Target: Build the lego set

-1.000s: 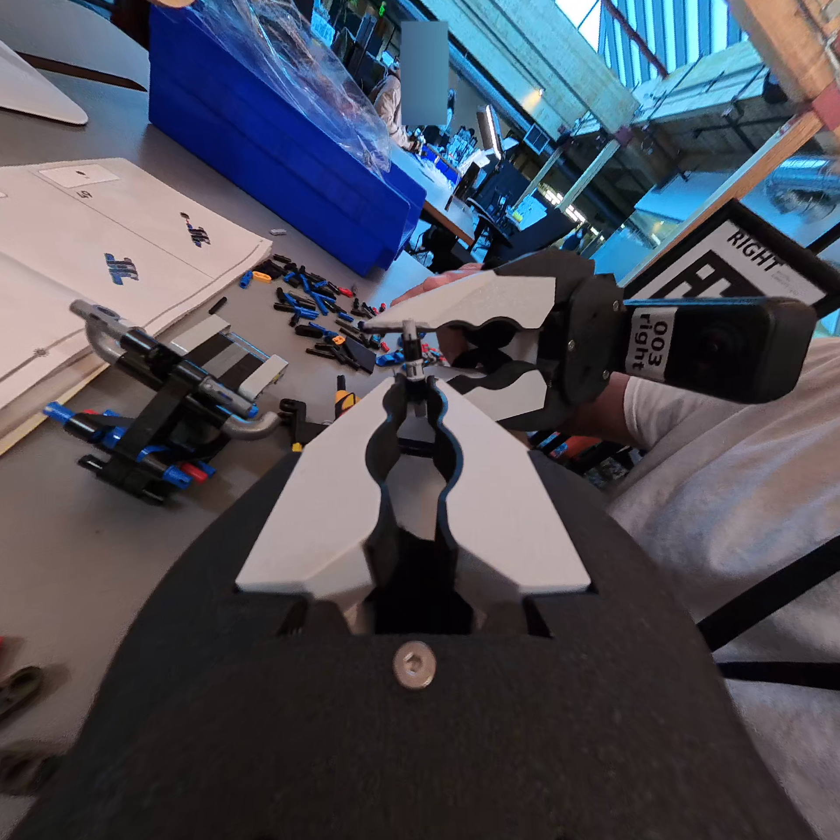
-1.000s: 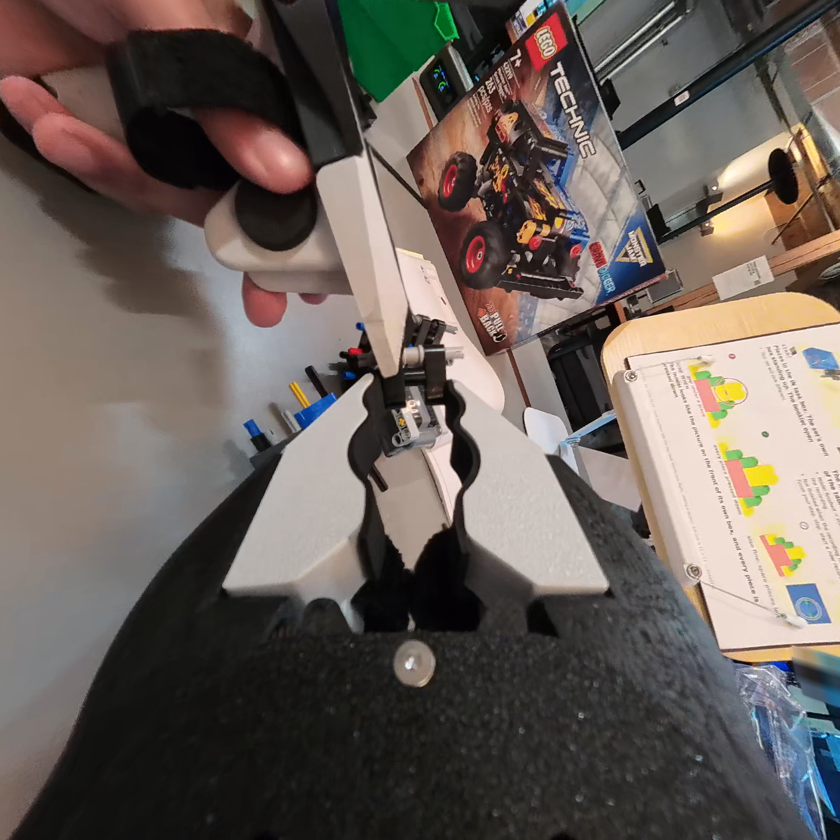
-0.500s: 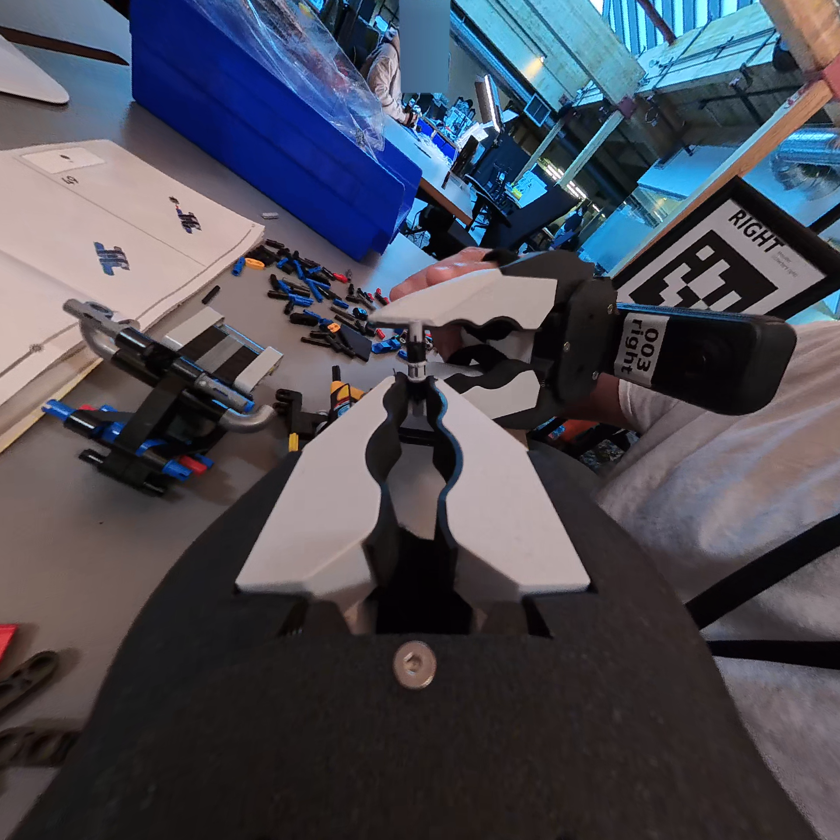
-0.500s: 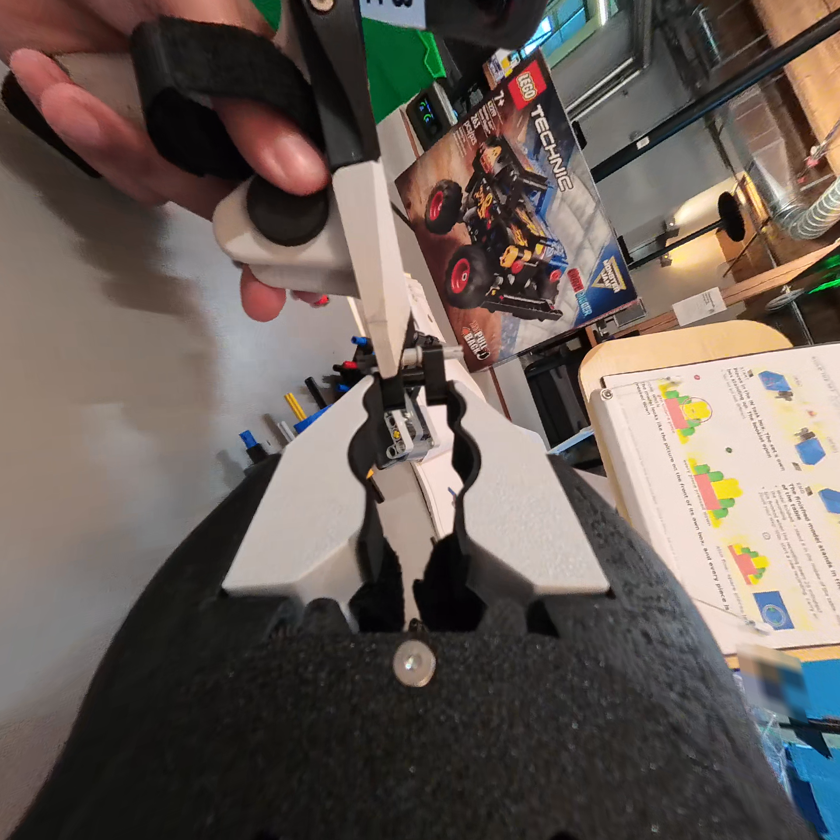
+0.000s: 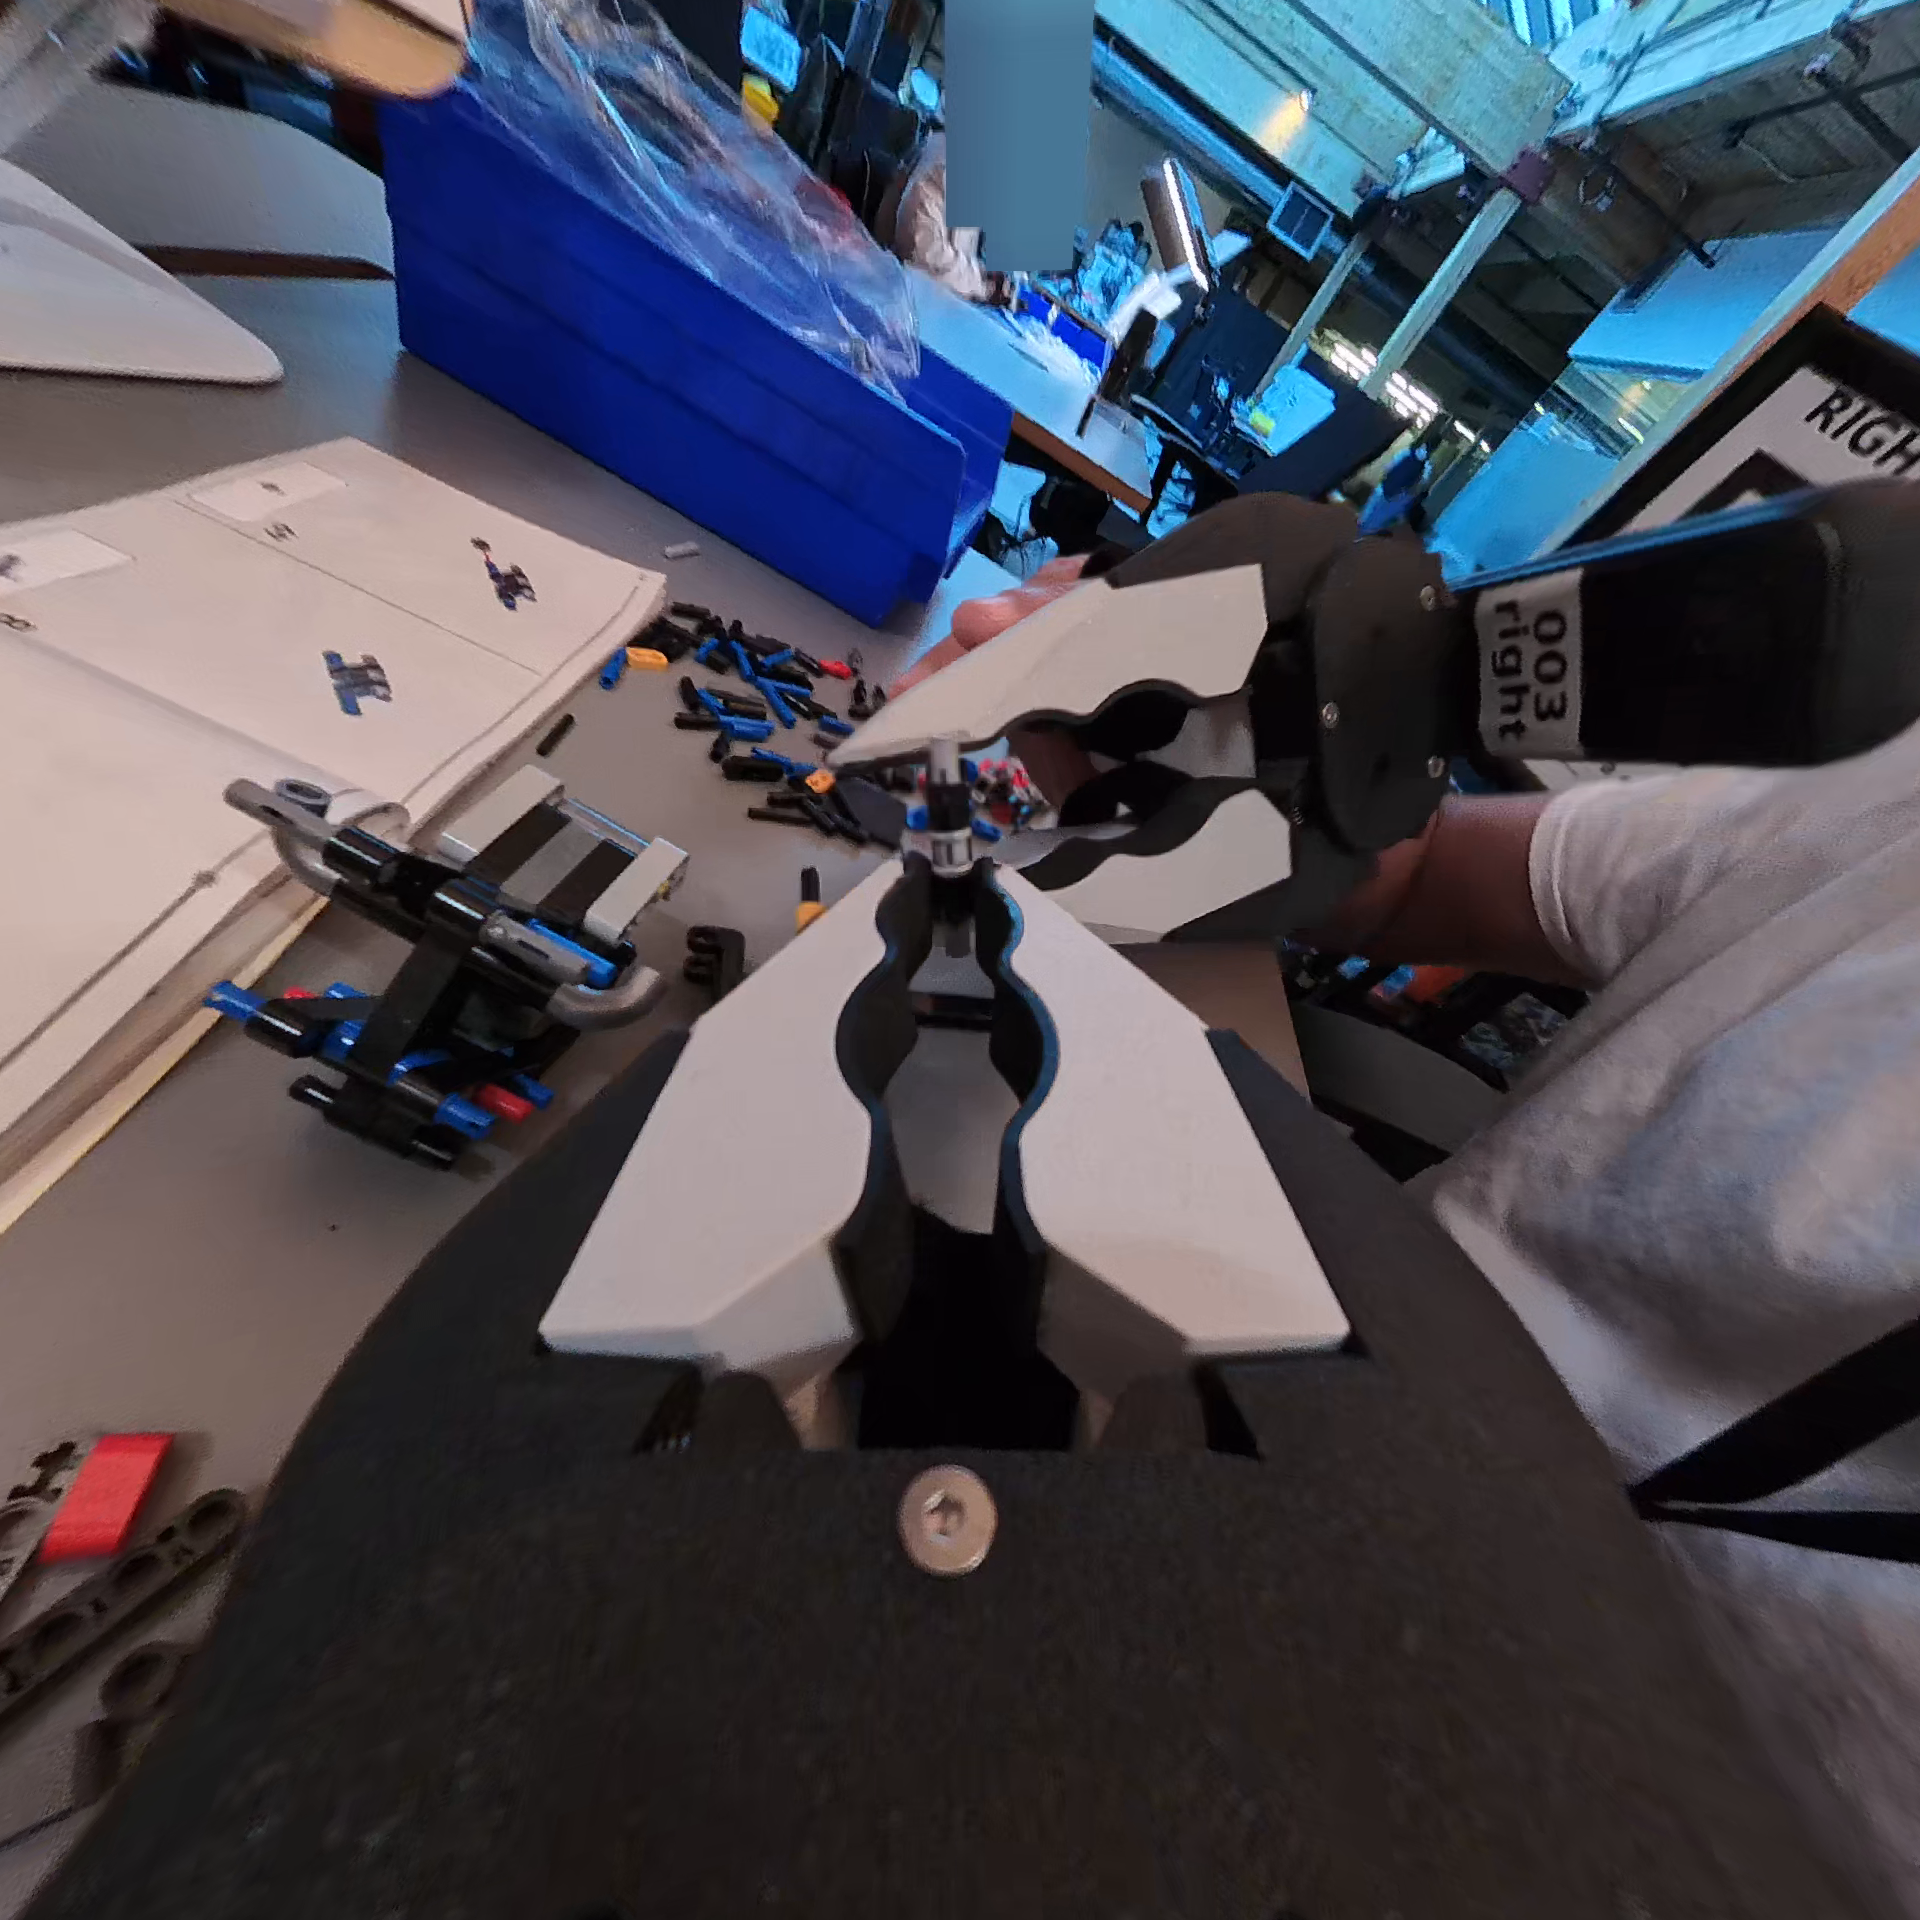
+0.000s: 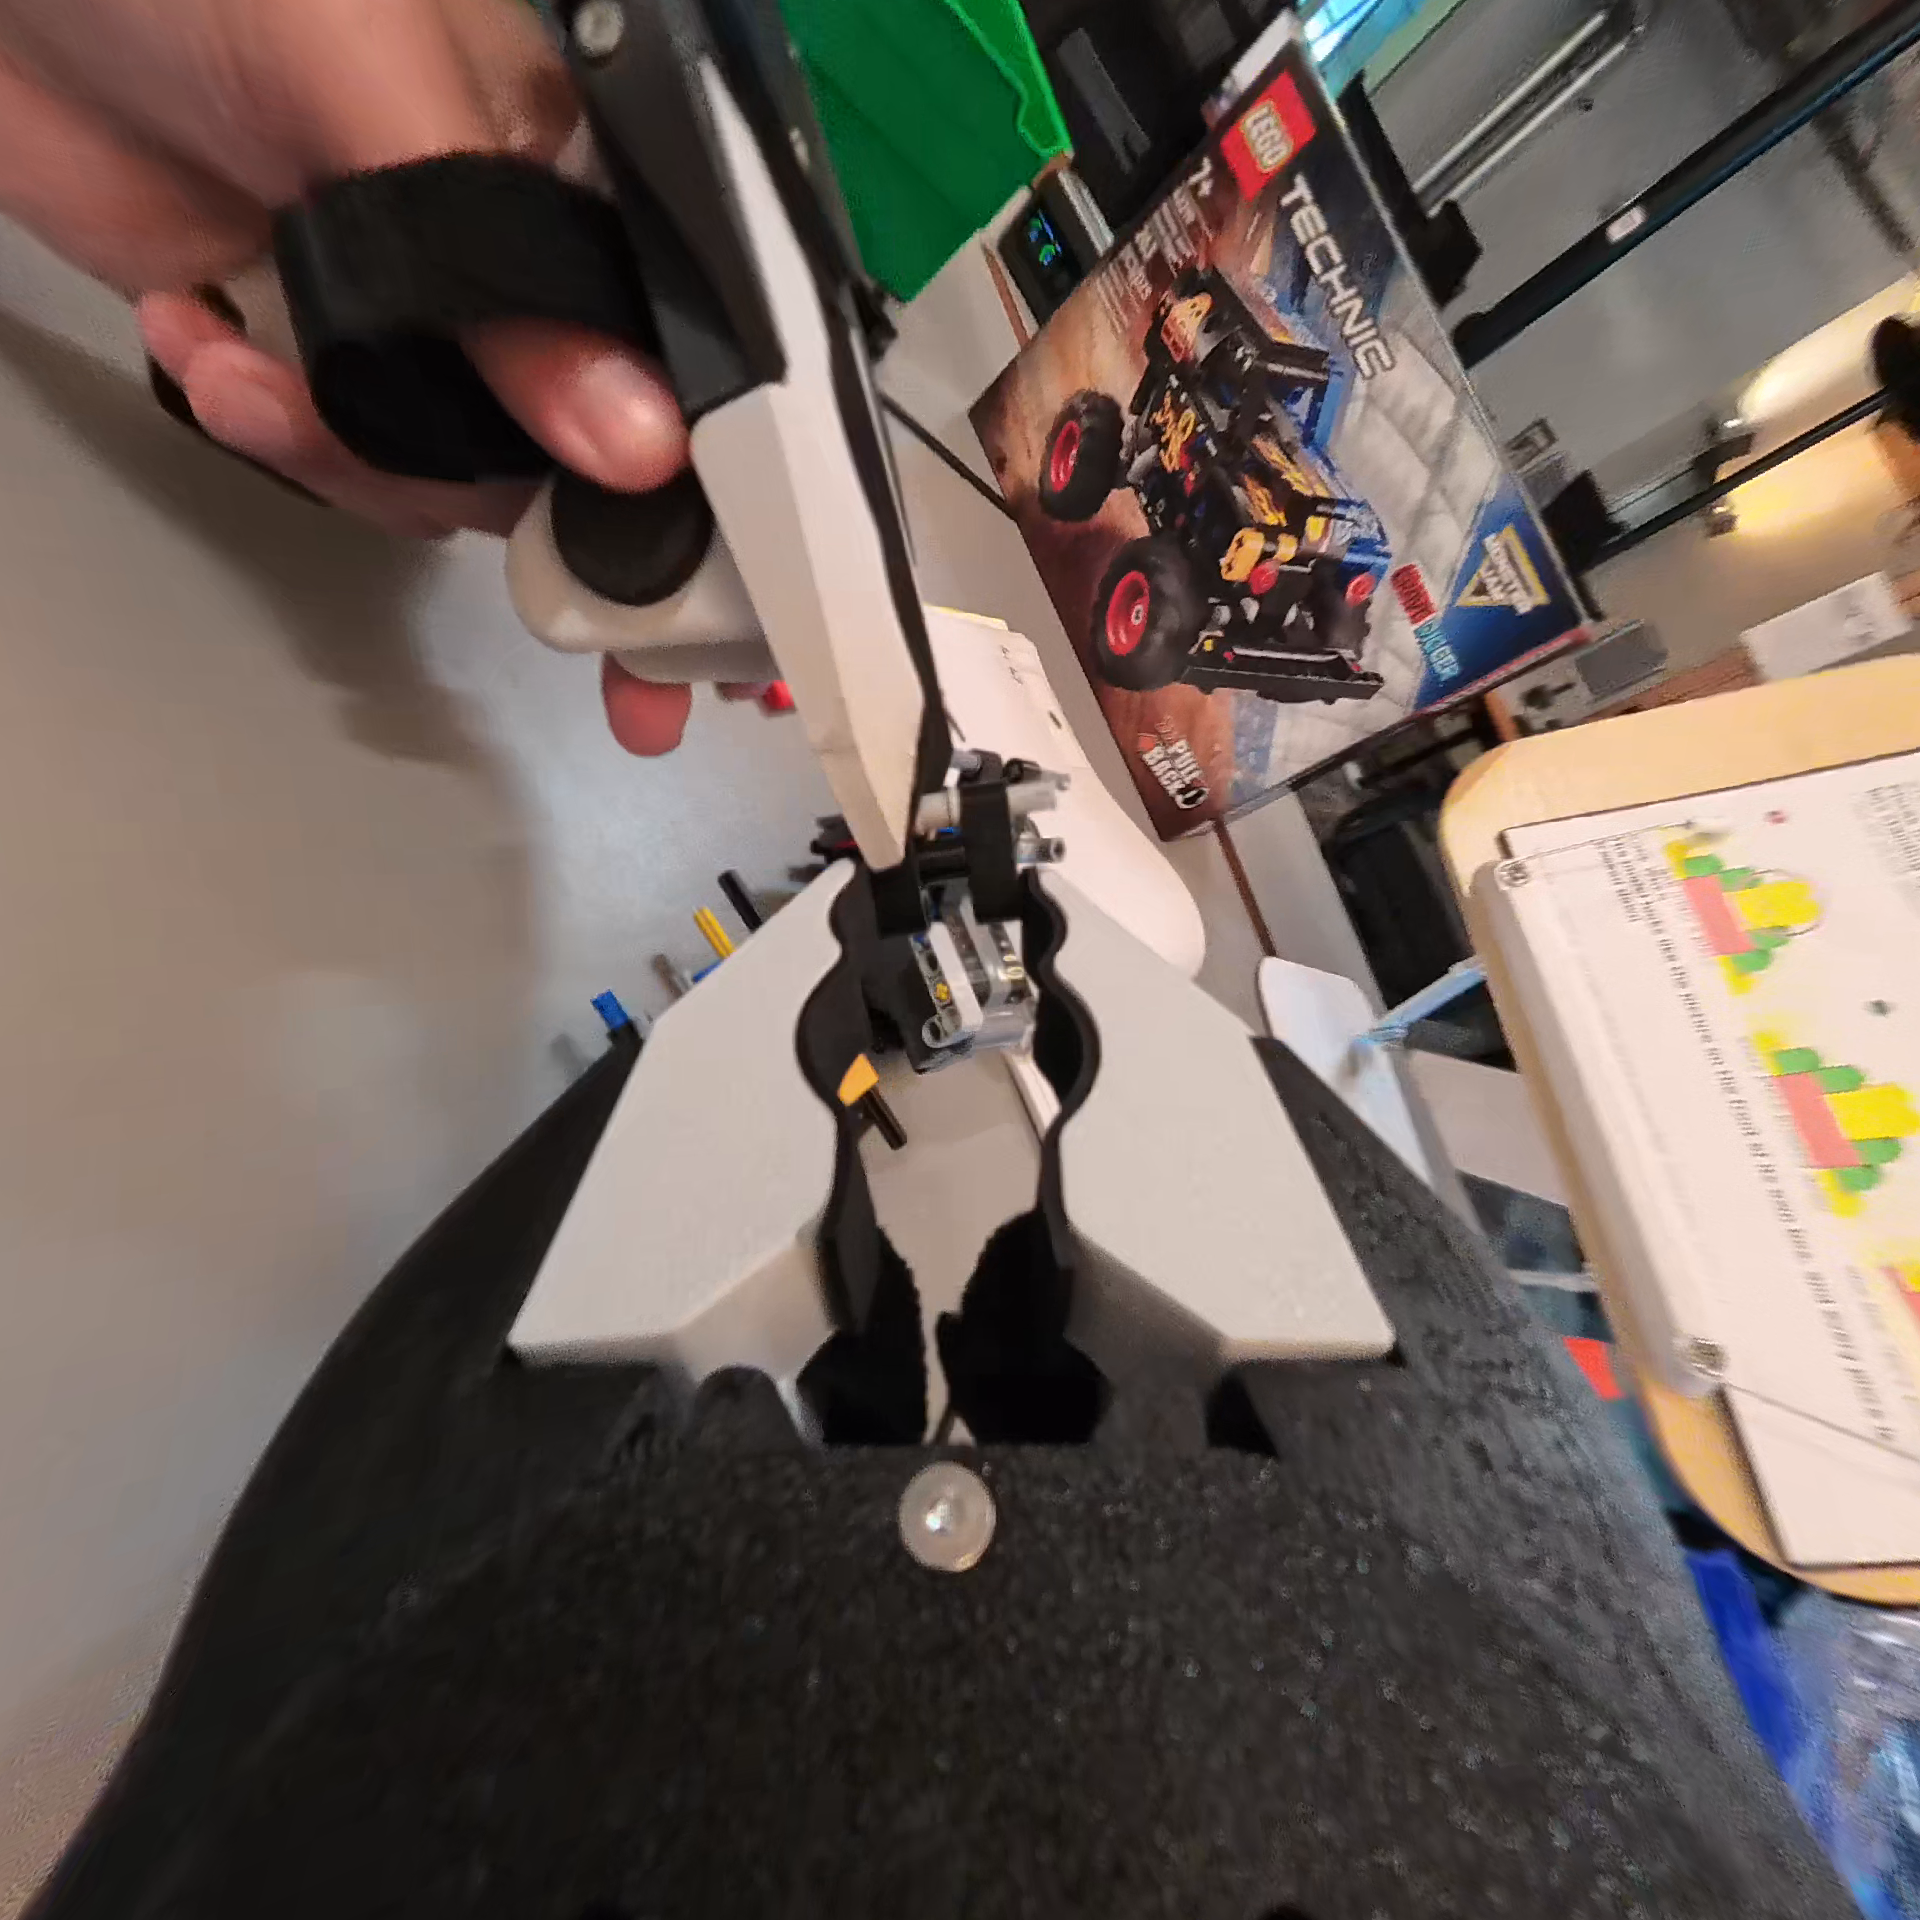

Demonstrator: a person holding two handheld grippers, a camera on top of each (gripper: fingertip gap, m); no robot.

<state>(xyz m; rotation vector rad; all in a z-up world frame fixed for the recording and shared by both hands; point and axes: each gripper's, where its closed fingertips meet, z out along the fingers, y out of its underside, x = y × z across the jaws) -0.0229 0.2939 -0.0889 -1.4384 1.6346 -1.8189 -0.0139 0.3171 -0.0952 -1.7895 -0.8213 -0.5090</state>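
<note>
My left gripper (image 5: 945,883) is pinched tight on a small lego sub-assembly (image 5: 943,831), holding it up above the grey table (image 5: 208,1299). From the left wrist view only a slim black-and-grey stub shows, poking out past the fingertips. My right gripper (image 5: 894,805) comes in from the right side there, its white fingers (image 5: 1091,655) above and below that same stub.

Over on the right wrist view, my right gripper (image 6: 935,883) has its jaws narrowed around the sub-assembly (image 6: 966,966), a cluster of black, grey and white beams with light grey pins sticking out the top. The black pads look pressed on it at the tip, though the blur makes the contact on one side hard to call. The left gripper's finger (image 6: 831,623) drops in from above, meeting the same piece, with my left hand (image 6: 416,312) strapped in behind it.

On the table, left of my left gripper, sits the bigger part-built model (image 5: 447,977), black with blue pins and curved grey tubes, its far end lying on the edge of the open instruction booklet (image 5: 260,675). Loose black and blue pins (image 5: 758,707) lie scattered beyond it, in front of a blue bin (image 5: 644,416). The lego box (image 6: 1299,468) stands upright at the far side.
</note>
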